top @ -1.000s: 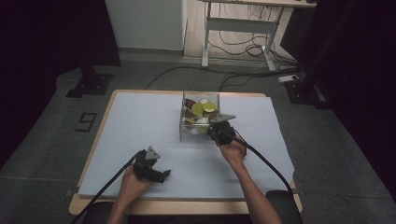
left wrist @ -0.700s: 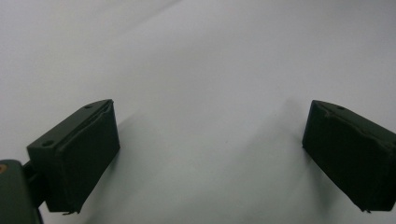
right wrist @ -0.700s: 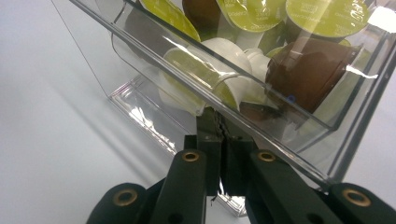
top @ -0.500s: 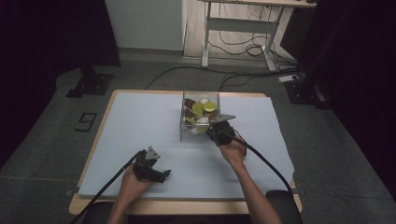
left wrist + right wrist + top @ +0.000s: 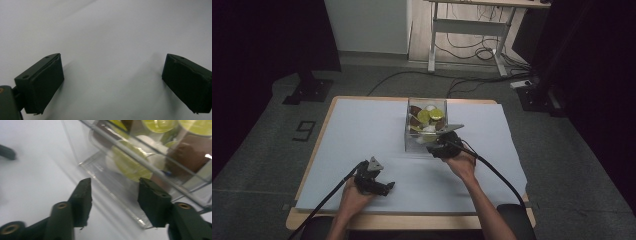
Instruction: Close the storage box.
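The right tongs (image 5: 113,195) have just been opening, nothing between them, and sit right at the clear box (image 5: 426,125) mid-desk. Its contents blur. Left tongs (image 5: 112,82) spread, well apart.

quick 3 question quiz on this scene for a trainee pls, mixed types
1. True or false: the left gripper rests on the table cover with something between its jaws.
2. The right gripper is at the A) clear box B) table's far left corner C) floor.
3. What colours are the round pieces in the box?

Key: 1 false, the jaws stand wide with nothing between them. 2 A. 3 yellow-green, brown and white.
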### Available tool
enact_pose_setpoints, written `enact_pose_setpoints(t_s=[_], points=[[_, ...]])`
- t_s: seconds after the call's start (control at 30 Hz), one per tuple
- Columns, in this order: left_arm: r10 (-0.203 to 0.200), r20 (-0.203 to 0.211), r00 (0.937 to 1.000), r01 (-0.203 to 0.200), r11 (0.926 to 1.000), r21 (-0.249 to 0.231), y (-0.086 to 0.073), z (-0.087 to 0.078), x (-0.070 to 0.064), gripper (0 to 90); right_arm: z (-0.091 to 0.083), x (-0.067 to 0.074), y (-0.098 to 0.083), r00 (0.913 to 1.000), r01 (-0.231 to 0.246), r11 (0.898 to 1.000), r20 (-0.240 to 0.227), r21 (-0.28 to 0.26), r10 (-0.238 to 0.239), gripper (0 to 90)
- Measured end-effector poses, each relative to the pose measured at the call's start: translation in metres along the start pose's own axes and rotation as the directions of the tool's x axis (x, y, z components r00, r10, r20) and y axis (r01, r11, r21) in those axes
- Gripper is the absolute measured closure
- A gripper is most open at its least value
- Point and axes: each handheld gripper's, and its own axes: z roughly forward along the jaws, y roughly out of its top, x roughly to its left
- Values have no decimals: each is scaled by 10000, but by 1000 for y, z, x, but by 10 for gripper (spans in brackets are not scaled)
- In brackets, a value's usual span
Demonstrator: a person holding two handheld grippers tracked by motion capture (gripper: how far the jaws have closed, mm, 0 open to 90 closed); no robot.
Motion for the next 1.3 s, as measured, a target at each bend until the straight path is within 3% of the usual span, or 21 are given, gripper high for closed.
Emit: enact_pose_setpoints(t_s=[0.2,0.47,0.87,1.1,1.3], points=[[-7,-6,10000,7,10000,1,0,0,0,36,-10,5,-1,9984,406,9991,-388,117,-401,308],[1,-1,10000,-1,10000,9,0,0,0,36,-21,6,-6,9956,752,9971,-567,101,-745,258],[-3,-5,10000,3,10000,10,0,0,0,35,-39,5,-11,9957,790,9969,-489,37,-787,197],[-1,-4,10000,1,10000,11,0,0,0,35,-52,3,-13,9954,927,9954,-208,-223,-932,167],[-1,0,10000,1,10000,11,0,0,0,35,-61,-1,-19,9957,925,9956,80,-130,-924,150]])
